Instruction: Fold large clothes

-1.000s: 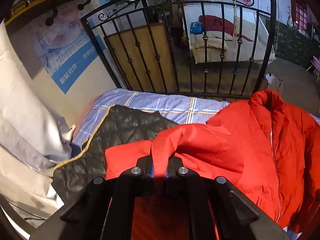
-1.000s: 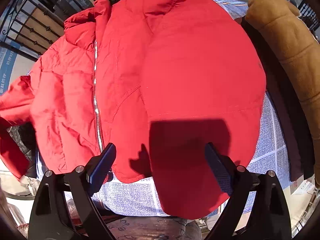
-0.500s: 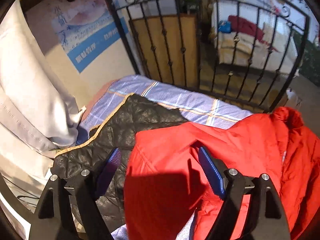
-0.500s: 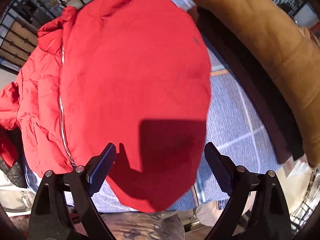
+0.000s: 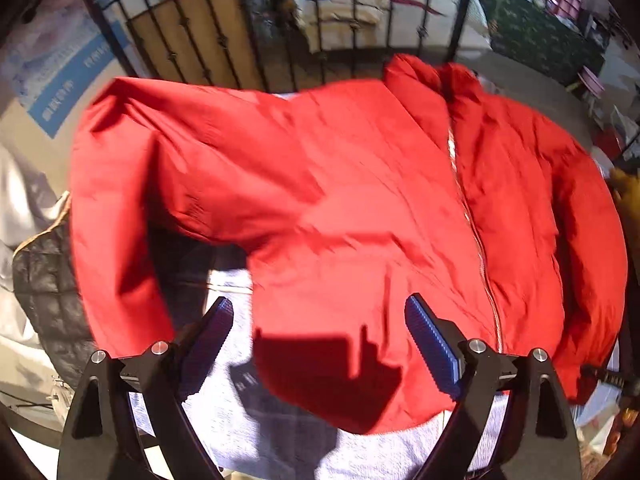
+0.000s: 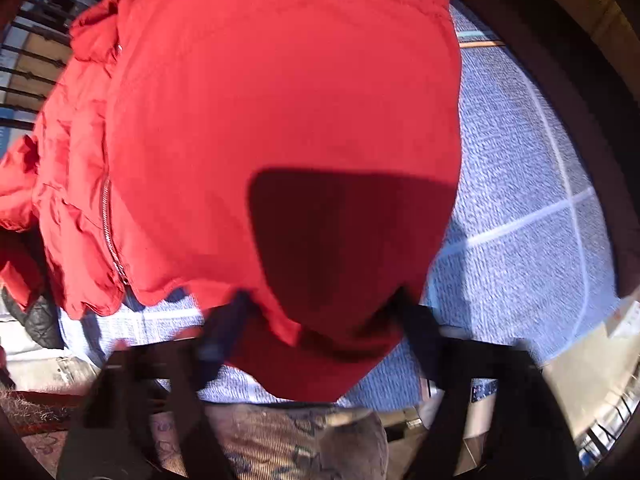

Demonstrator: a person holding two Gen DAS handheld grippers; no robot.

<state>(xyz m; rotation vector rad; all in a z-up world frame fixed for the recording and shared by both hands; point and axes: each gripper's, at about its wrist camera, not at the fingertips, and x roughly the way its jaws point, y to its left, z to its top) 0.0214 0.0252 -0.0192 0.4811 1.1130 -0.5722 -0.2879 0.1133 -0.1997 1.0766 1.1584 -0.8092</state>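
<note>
Left gripper [image 5: 318, 316] fingers just spread wide, empty; right gripper [image 6: 320, 312] fingers closing around red jacket [image 6: 280, 100] hem.

Railing: black wrought-iron bars [image 5: 352, 32] stand beyond the fingers, a tan wooden panel [image 5: 188, 36] behind them to the left.
Wall: pale, with a blue-and-white poster [image 5: 60, 80] far left of the fingers.
Bed cover: blue checked cloth [image 6: 520, 184] spreads under and right of the fingers.
Far room: a pale couch [image 5: 348, 4] with a dark red throw shows through the bars.
Light: strong sun, hard dark shadows.
</note>
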